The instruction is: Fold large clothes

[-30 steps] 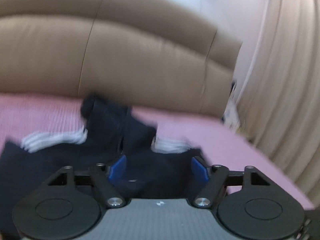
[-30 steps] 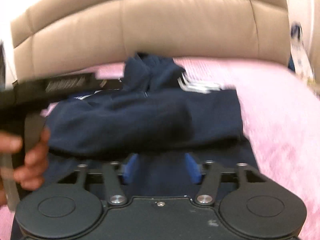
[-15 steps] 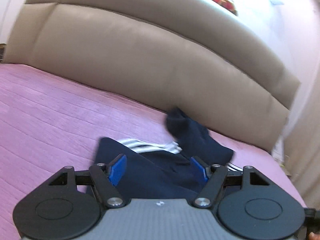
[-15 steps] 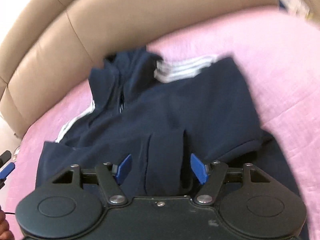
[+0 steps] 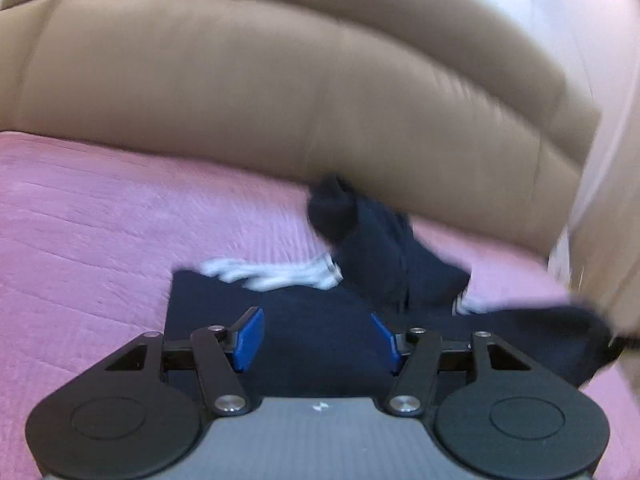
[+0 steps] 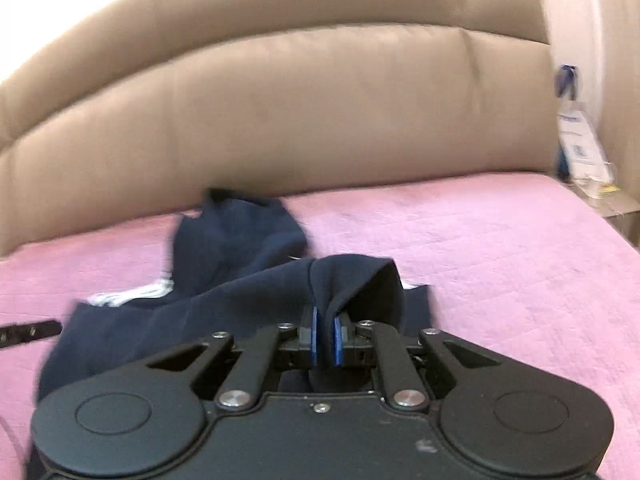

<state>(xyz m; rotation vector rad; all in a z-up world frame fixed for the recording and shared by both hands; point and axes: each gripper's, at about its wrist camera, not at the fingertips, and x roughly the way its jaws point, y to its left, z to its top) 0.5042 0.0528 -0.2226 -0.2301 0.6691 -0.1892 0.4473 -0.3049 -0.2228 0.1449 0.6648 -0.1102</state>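
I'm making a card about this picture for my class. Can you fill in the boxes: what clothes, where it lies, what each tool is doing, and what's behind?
clothes: dark navy jacket with white stripes
lies on: pink quilted bed cover
right tool: shut, pinching a raised fold of the jacket
left tool: open, above the jacket, gripping nothing
behind: tan padded headboard
beside the bed: blurry white and blue thing, too unclear to name

Bright soft indoor light, motion blur throughout, fisheye-bent edges, dark corners
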